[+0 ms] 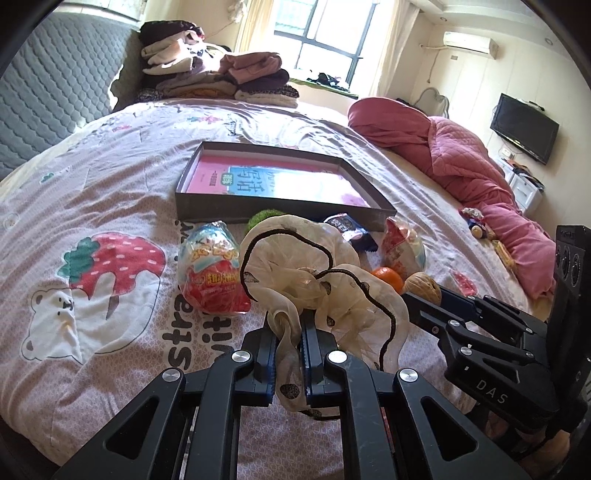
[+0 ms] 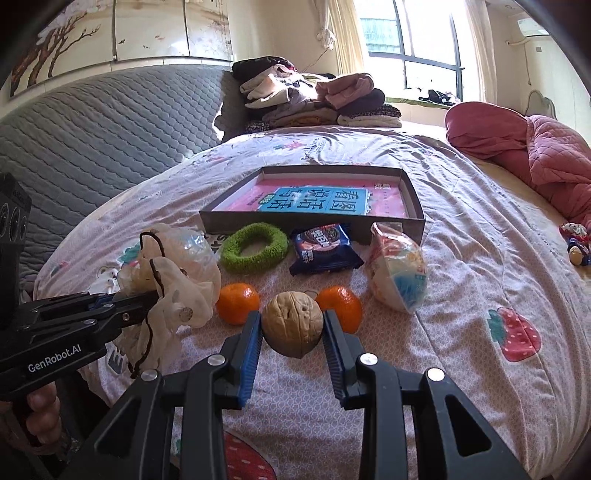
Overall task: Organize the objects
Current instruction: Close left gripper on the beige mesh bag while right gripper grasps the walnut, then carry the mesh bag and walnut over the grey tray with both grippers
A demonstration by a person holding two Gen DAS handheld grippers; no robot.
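Walnut (image 2: 292,323) clamped by right gripper (image 2: 291,332), tangerines (image 2: 238,302) just behind

We're in a home bedroom. A big bed (image 2: 461,236) fills most of both views, covered by a cartoon strawberry-and-bear sheet (image 1: 110,266), with a grey quilted headboard (image 2: 110,129) behind. Folded clothes (image 1: 207,70) sit stacked at the head end, and a pink quilted comforter (image 1: 476,162) is bunched along one side. We also see a curtained window (image 1: 325,33), a wall air conditioner (image 1: 471,42), a flat-screen TV (image 1: 524,127) on the wall, and a painted branch mural (image 2: 55,48) above the headboard.
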